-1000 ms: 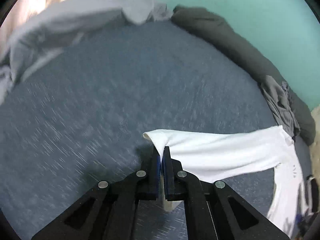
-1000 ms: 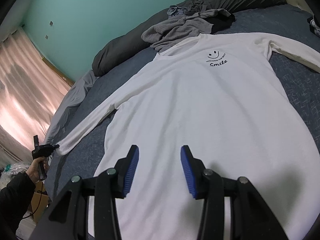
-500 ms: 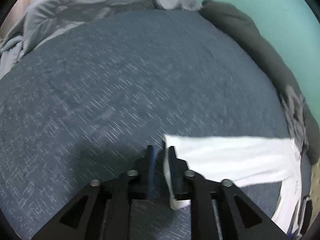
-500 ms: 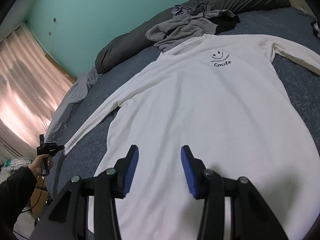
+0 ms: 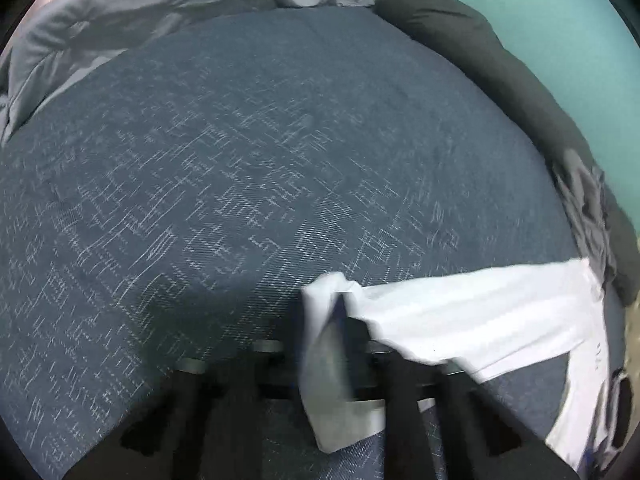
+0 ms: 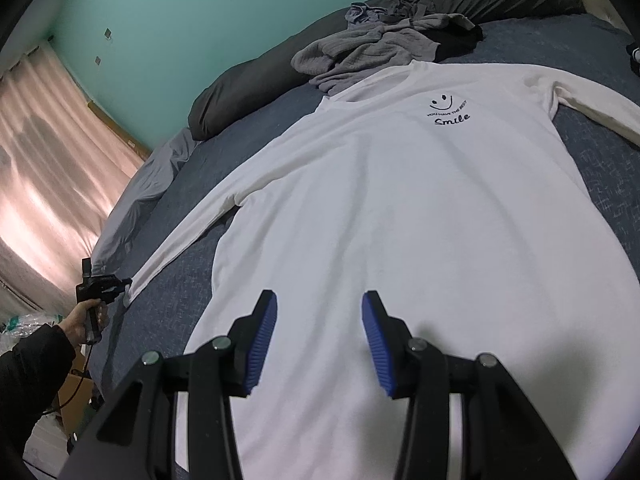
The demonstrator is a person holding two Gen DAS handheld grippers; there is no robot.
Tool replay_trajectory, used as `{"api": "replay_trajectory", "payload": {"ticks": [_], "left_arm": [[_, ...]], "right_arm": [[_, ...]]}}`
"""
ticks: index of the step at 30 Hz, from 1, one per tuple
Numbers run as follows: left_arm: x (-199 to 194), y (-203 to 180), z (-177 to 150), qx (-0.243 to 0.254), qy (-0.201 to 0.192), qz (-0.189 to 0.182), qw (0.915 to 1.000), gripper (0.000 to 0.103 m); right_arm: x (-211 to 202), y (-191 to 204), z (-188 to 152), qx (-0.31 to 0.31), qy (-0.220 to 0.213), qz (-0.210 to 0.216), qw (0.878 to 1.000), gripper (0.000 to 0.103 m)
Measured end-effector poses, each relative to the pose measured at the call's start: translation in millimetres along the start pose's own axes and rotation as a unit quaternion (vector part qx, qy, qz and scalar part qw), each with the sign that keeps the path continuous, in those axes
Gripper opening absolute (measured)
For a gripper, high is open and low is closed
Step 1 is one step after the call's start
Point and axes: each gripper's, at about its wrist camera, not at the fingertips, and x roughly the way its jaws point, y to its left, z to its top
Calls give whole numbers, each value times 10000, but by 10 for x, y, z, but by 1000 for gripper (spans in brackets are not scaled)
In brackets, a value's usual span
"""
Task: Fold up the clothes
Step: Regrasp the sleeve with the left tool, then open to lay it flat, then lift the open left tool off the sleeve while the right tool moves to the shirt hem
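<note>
Shirt, white long-sleeve, is lying on the blue-grey bed cover; in the left wrist view only its sleeve and a sliver of the body are showing, the rest running out of frame at the right edge. Left gripper is motion-blurred and the sleeve cuff is draping over its fingers, hiding the tips: can't tell how wide the jaws are standing or whether the cuff is actually pinched. Dark grey pillow is lying beyond the sleeve along the teal wall.

Right wrist view: shirt is lying flat, front up, chest print reading "Smile" under a smiley face; the small line above it is too fine to read. Right gripper is hovering over the shirt's lower body, blue pads standing wide apart, gripping nothing. Grey crumpled clothes are touching the shirt's collar. Far sleeve end is meeting the left gripper, too small to judge. Right sleeve is being cut off by the frame.
</note>
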Motion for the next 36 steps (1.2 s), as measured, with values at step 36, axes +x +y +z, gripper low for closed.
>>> {"api": "replay_trajectory", "payload": {"ticks": [36], "left_arm": [[-410, 186, -501, 80, 117, -152, 9998, 36]], "right_arm": [[-203, 152, -58, 85, -100, 191, 9997, 45]]}}
